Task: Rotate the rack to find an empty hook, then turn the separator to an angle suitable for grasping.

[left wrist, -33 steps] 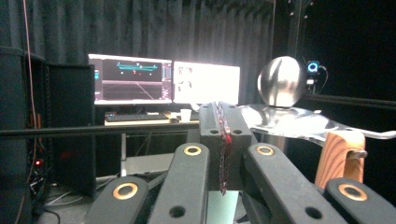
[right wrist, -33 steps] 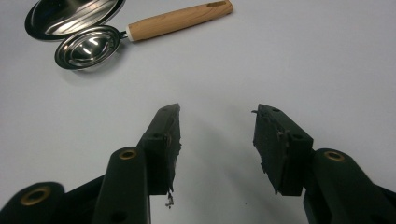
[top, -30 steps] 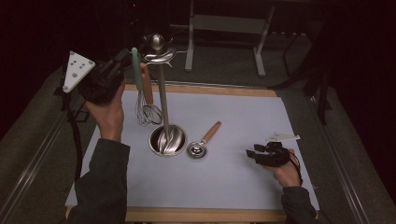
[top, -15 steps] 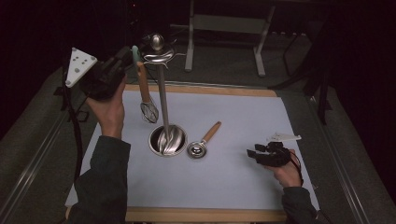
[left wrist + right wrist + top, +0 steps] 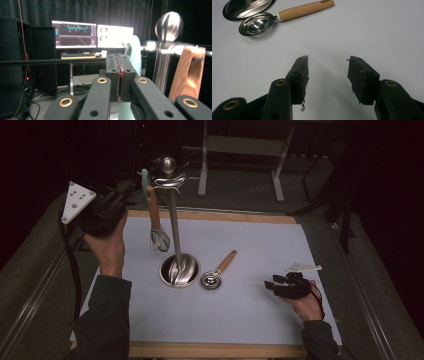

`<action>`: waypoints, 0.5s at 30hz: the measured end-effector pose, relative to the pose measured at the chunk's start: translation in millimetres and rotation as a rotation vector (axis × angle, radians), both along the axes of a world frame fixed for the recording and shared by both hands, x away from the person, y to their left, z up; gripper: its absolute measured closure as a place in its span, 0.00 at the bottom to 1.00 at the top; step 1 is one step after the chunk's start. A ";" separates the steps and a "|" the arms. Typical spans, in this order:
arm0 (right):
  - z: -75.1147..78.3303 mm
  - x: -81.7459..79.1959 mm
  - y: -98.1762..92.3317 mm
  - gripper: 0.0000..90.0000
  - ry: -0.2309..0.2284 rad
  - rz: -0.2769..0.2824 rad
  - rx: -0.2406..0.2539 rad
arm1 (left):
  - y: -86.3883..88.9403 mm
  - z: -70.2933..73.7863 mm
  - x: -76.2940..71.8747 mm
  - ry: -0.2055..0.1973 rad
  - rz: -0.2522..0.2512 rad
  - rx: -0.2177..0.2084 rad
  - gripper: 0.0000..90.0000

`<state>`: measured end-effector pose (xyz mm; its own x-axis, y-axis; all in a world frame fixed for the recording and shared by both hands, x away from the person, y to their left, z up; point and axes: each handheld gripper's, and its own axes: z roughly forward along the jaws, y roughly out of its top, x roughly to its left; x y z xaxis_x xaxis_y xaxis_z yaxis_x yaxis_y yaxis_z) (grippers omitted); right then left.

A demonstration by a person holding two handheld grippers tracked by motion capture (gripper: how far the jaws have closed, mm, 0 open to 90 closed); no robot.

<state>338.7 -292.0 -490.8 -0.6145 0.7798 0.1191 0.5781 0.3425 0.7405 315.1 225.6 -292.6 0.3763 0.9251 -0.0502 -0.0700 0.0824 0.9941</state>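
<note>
High view
My left gripper (image 5: pixel 129 190): I hold it raised at the far left, level with the top of the utensil stand (image 5: pixel 173 227), jaws pointing at the hanging whisk (image 5: pixel 159 239)
Whisk: hangs from the stand's top arm by its wooden handle (image 5: pixel 153 210), wire head clear of the mat, just left of the pole
Mint-green piece (image 5: pixel 145 177): at the top of that handle, right in front of my left jaws; touching or not, I cannot tell from here
Stand base: round steel dish in the middle of the grey mat (image 5: pixel 260 245)
Scoop (image 5: pixel 212 280): small steel bowl with a wooden handle, lying just right of the base
My right gripper (image 5: pixel 271 285): low on the mat at the near right, well apart from the stand

Left gripper view
My left gripper (image 5: pixel 119 75): pads pressed together, nothing between them
Mint-green piece (image 5: pixel 135 50): upright just behind my pads, not in the grip
Wooden handle (image 5: pixel 190 72): to the right, hooked over the steel arm beside the pole and its ball top (image 5: pixel 169 26)
Background: two lit monitors (image 5: pixel 92 35) on a desk

Right gripper view
My right gripper (image 5: pixel 328 72): jaws wide apart over bare mat, holding nothing
Scoop (image 5: pixel 257 23): ahead and to the left, touching the rim of the stand base (image 5: pixel 247 7), handle pointing right
</note>
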 end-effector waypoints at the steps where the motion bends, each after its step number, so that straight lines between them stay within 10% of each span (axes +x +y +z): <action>1: 0.0 0.0 0.0 0.56 0.000 -0.001 0.000 | 1.7 -4.3 -1.9 0.006 0.007 0.002 0.98; 15: 0.9 0.2 12.5 0.56 -0.008 0.027 -0.028 | 21.5 -84.5 -7.3 0.201 0.061 0.034 0.96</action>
<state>339.0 -279.5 -489.8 -0.6360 0.7661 0.0925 0.5625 0.3783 0.7352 307.8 247.1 -377.1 0.3056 0.9482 -0.0866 0.1262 0.0498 0.9907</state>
